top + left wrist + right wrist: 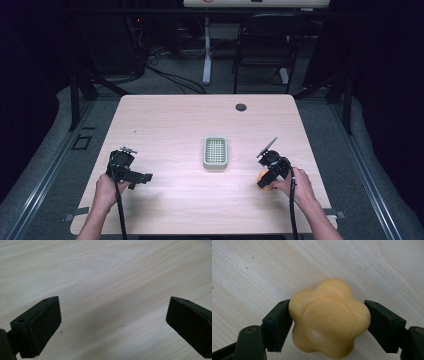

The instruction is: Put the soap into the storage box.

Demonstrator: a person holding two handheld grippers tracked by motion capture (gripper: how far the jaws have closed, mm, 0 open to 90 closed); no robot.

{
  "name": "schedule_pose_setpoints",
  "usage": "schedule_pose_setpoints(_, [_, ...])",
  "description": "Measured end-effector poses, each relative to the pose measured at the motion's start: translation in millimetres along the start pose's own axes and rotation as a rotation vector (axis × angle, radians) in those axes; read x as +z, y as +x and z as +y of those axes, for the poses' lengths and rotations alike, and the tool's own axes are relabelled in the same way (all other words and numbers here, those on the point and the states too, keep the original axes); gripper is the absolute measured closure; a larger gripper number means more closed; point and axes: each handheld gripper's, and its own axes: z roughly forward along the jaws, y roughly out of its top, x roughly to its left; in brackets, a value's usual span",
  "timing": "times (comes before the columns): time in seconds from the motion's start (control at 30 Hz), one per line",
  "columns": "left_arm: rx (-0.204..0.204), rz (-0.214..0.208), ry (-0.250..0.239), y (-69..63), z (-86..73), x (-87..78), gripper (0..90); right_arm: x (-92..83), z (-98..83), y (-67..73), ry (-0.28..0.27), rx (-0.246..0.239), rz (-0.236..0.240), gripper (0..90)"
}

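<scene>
A flower-shaped yellow soap (329, 321) is sitting squarely between the jaws of the right gripper (329, 322), which are pressing against its two opposite sides and gripping it just above the pale wooden surface (254, 270). In the right gripper view the bar's embossed face is turning toward the camera, its lobes bulging out above and below the jaws. From the high view, the right gripper (268, 176) is resting at the near right of the surface, with the soap (263, 178) peeking out as an orange patch beneath it, right of a pale slotted soap dish (215, 152) lying in the middle. The left gripper (136, 179) is hovering at the near left, well apart from the dish, its jaws standing wide apart over bare wood.
</scene>
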Motion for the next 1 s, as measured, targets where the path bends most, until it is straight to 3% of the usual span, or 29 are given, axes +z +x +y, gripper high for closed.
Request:
schedule_pose_setpoints(0.03, [0.001,0.0,0.001,0.0,0.0,0.2,0.0,2.0,-0.5,1.5,-0.015,0.014,-0.004,24.2])
schedule_pose_setpoints(0.07, [0.002,-0.001,0.001,0.0,0.0,0.3,0.0,0.7,0.5,0.6,0.011,-0.004,-0.008,24.2])
schedule_pose_setpoints(0.53, [0.003,-0.001,0.003,-0.8,0.0,0.4,0.0,4.2,2.8,-0.4,0.057,-0.009,-0.011,24.8])
schedule_pose_setpoints(0.83, [0.005,-0.002,0.0,-0.6,0.0,0.0,0.0,4.1,2.6,0.1,0.048,0.013,-0.007,25.0])
schedule_pose_setpoints(0.87, [0.005,-0.002,-0.001,-0.6,0.0,-0.1,0.0,1.5,3.3,-1.4,0.069,-0.002,-0.011,25.1])
schedule_pose_setpoints(0.93, [0.005,-0.001,0.0,-0.7,0.0,-0.3,0.0,2.5,2.4,-0.6,0.046,0.017,-0.006,25.1])
schedule_pose_setpoints(0.97, [0.005,-0.001,-0.002,-0.7,-0.1,-0.4,0.0,-2.0,4.0,-3.0,0.08,-0.012,-0.01,25.2])
schedule_pose_setpoints(1.0, [0.005,-0.001,-0.002,-0.7,-0.1,-0.4,0.0,-2.0,4.0,-3.0,0.08,-0.012,-0.01,25.2])
